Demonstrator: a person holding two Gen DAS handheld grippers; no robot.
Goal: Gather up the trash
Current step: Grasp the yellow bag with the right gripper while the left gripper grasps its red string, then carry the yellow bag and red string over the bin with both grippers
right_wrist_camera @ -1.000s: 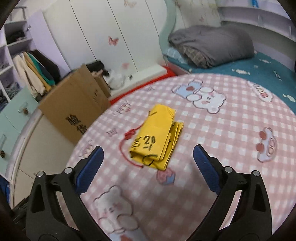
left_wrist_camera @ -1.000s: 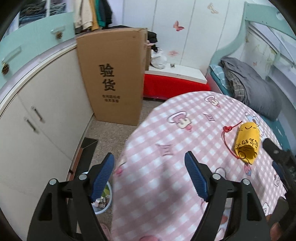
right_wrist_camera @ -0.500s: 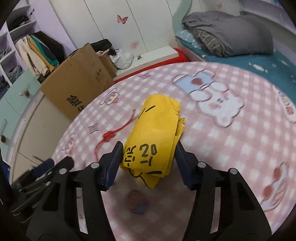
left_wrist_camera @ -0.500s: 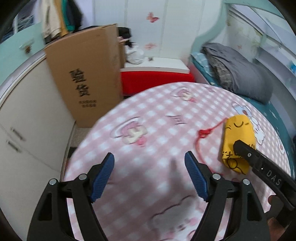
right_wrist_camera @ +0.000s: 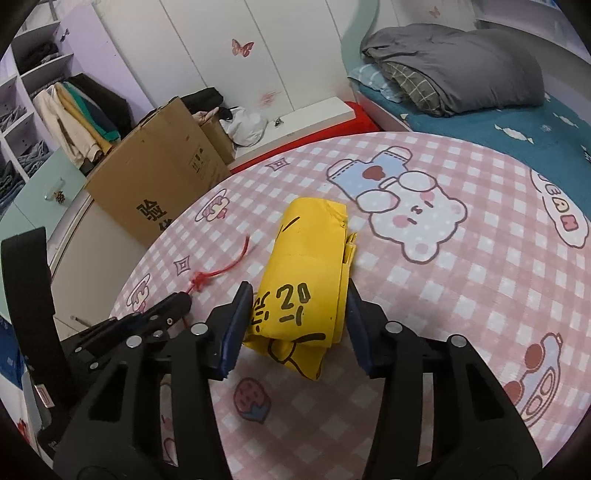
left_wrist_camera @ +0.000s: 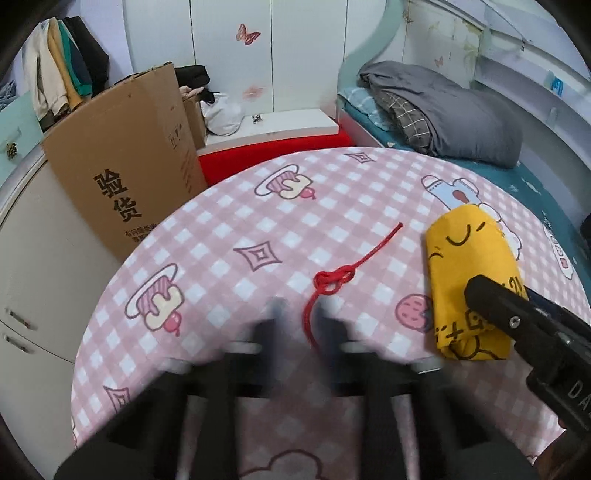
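Yellow folded cloth bag (right_wrist_camera: 308, 280) with black cartoon marks lies on the round tabletop (right_wrist_camera: 461, 288), its near end between the blue pads of the right claw (right_wrist_camera: 298, 325). That claw's jaws are closing, and both pads already meet the bag's sides. The claw tilts downward over the cloth-covered surface. To its left, the left claw (left_wrist_camera: 297, 325) also slants down, motion-blurred in its own view; its fingers are pressed together at the near end of a thin red knotted cord (left_wrist_camera: 334, 282), which runs between them, so it appears to pinch the cord. The cord stretches away across the tabletop, just beside the bag.

A pink-and-white checked tablecloth printed with bears and desserts covers the tabletop. Beyond it stand a tall brown cardboard box (left_wrist_camera: 122, 177), white wardrobe doors with butterfly stickers (left_wrist_camera: 248, 34), and a bed with a rumpled grey blanket (right_wrist_camera: 454, 66).

Black figures on the bag read "20". Large black Chinese characters, "验货", are printed on the box.
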